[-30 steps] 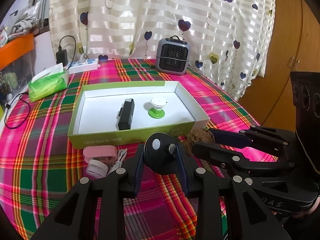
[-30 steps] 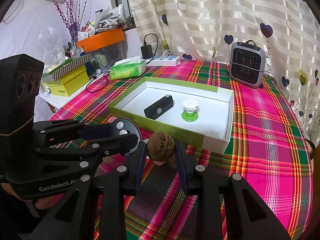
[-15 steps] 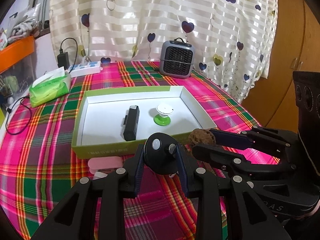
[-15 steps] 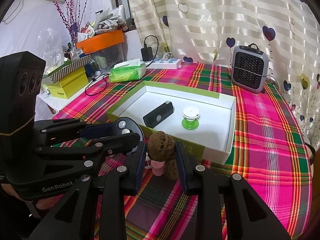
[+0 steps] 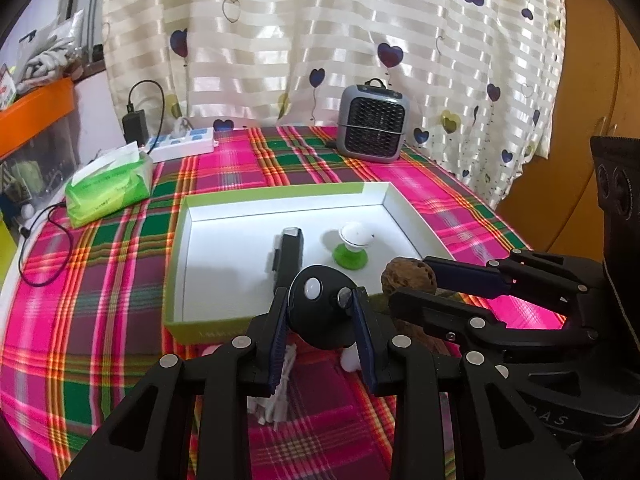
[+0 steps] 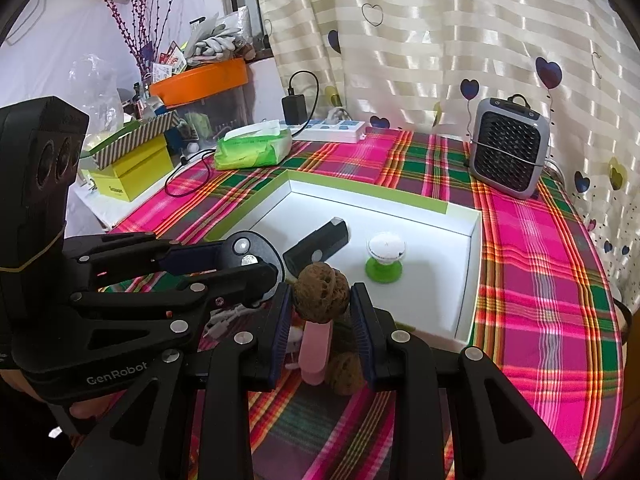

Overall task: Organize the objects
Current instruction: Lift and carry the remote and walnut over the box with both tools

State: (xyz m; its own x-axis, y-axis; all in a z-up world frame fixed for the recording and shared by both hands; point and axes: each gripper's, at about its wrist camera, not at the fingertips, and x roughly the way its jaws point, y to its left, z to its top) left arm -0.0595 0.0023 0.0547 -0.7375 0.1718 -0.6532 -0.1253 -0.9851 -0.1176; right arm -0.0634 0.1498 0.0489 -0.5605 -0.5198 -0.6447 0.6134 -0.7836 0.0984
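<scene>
Far left on the plaid tablecloth (image 5: 100, 312): green tissue pack (image 5: 108, 192), with a white power strip (image 5: 180, 146) behind it. Near the middle, left gripper (image 5: 322, 312) clamped on a black disc-shaped gadget (image 5: 320, 312), both pads pressing its sides, held up off the cloth just at the near wall of the green-edged white box (image 5: 180, 272). Inside the box: black rectangular device (image 5: 289, 256) lying flat, and beside it to the right a white knob on a green base (image 5: 352, 246), upright. Under the grippers: pink item (image 6: 316, 350), white cable (image 5: 280, 392), second brown walnut (image 6: 346, 372). Right gripper (image 6: 320, 300) closed on a brown walnut (image 6: 320, 292), lifted near the box's front edge. Grey heater (image 5: 372, 124) far back right.
</scene>
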